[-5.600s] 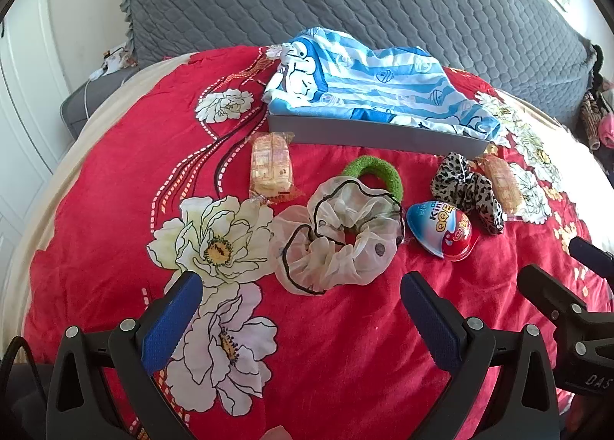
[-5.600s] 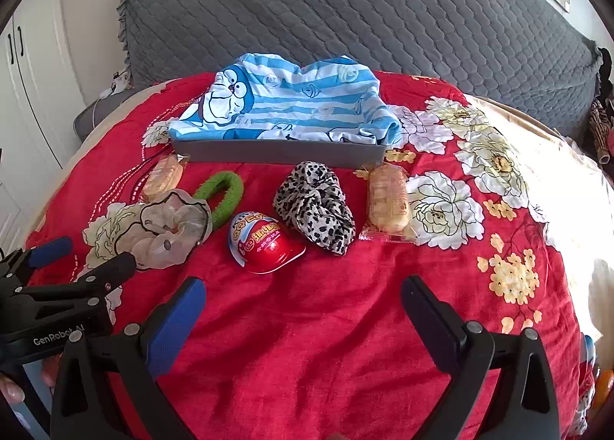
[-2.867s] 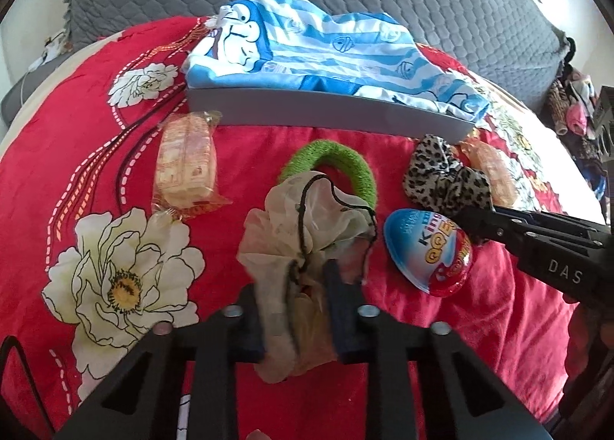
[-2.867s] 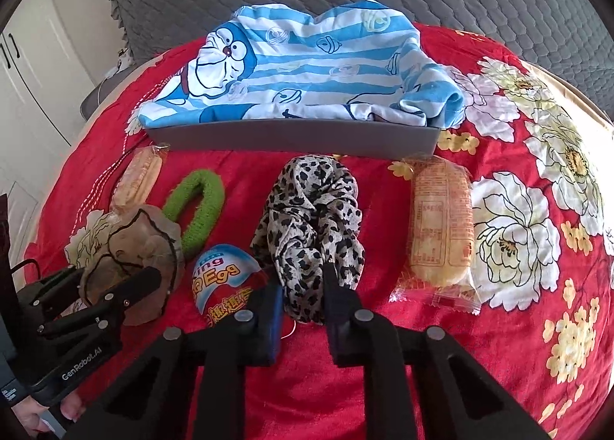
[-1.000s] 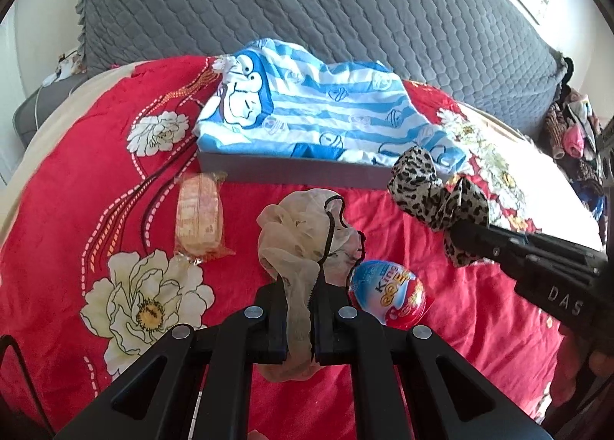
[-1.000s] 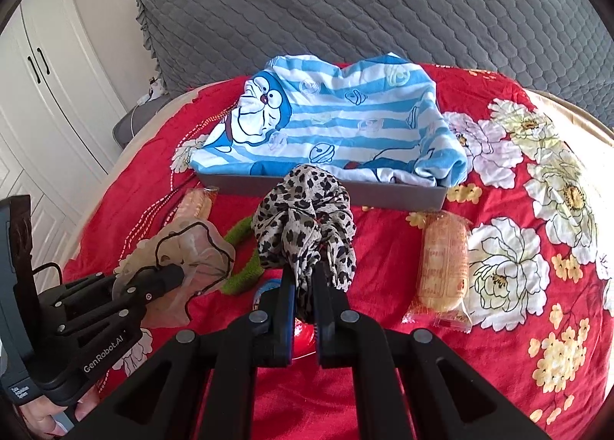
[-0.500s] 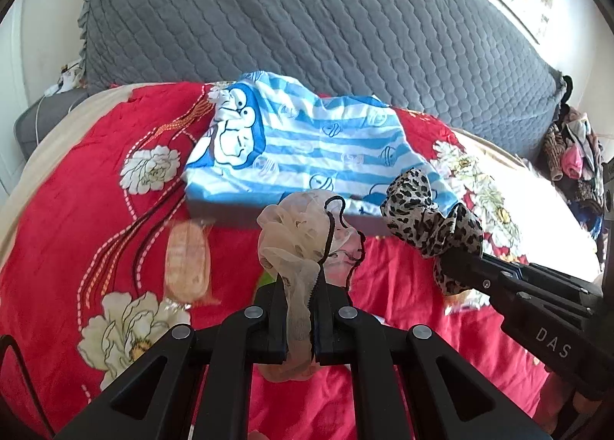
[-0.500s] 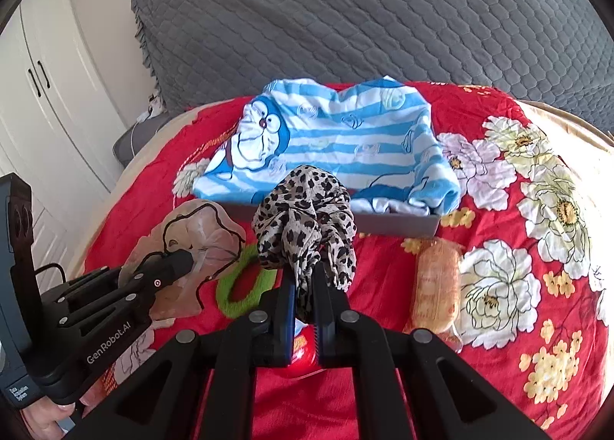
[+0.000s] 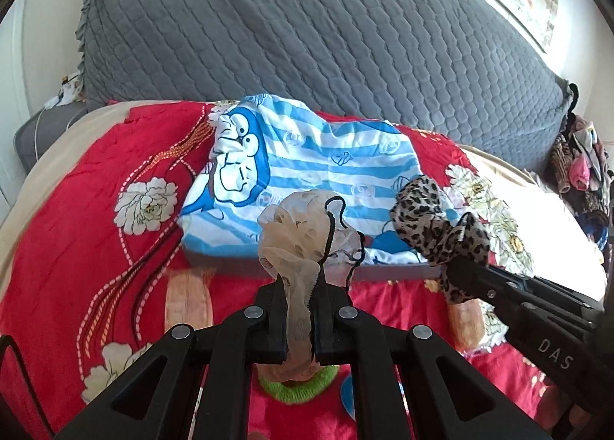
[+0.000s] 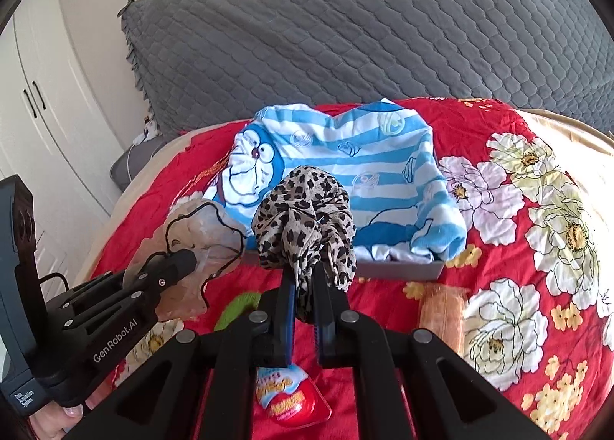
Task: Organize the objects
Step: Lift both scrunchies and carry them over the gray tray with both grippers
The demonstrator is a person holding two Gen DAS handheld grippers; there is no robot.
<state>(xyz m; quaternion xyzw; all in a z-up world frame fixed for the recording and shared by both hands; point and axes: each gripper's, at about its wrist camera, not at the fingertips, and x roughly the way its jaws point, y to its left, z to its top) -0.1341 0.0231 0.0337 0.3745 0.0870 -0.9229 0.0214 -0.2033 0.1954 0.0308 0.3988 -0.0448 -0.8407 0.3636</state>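
Note:
My left gripper (image 9: 301, 286) is shut on a sheer beige scrunchie (image 9: 295, 236) with a black trim, held up in the air before the grey box (image 9: 387, 272). A blue-and-white striped cartoon cloth (image 9: 307, 167) lines that box. My right gripper (image 10: 303, 279) is shut on a leopard-print scrunchie (image 10: 303, 217), also lifted, just in front of the box (image 10: 399, 270). In the left wrist view the leopard scrunchie (image 9: 433, 225) hangs to the right of the beige one. Below on the red bedspread lie a green hair ring (image 9: 295, 390) and a red-and-blue chocolate egg (image 10: 288, 397).
Two wrapped snack cakes lie on the red flowered bedspread (image 10: 537, 325), one on the left (image 9: 188, 302) and one on the right (image 10: 441, 309). A grey quilted cover (image 9: 307, 37) rises behind the box. White wardrobe doors (image 10: 34, 106) stand on the left. A hand (image 10: 57, 417) holds the left gripper.
Both grippers have risen and moved forward toward the box, carrying their scrunchies. The box and cloth now sit closer, and the egg and green ring have slid down toward the bottom edge.

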